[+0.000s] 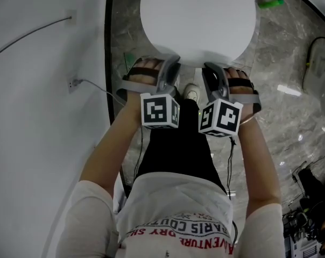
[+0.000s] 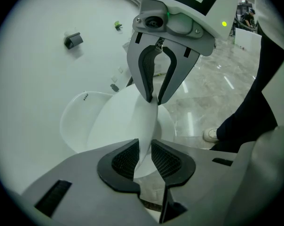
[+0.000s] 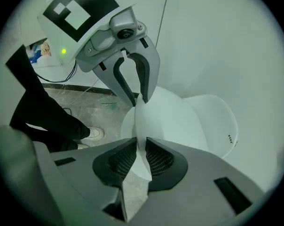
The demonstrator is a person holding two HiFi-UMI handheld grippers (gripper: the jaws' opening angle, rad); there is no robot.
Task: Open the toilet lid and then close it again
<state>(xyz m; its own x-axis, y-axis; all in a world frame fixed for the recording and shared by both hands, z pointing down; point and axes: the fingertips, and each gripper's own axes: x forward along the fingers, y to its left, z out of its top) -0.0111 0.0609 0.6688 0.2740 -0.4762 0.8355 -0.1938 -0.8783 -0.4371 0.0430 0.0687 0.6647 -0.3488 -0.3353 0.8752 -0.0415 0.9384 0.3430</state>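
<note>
The lid (image 1: pixel 197 20) sat at 12 o'clock in the head view, its near rim pinched at 6 o'clock by both tools. The left gripper (image 1: pixel 170 69) held the rim toward 7 o'clock and the right gripper (image 1: pixel 213 71) toward 5 o'clock. In each gripper view the jaws stood narrow, with the pads pressed on the thin white edge.

The lid hung tilted above the seat (image 2: pixel 74 121), neither fully raised nor laid flat, so the task looked to be mid-swing. The frames did not show whether this was the lift or the lowering. At the least, setting the lid down and letting go remained.

The only readable writing was on the person's shirt (image 1: pixel 176 219) at 6 o'clock, printed upside down: "PARIS" and something like "ADVENTURE". The marker cubes (image 1: pixel 160 110) bore only black-and-white squares.
</note>
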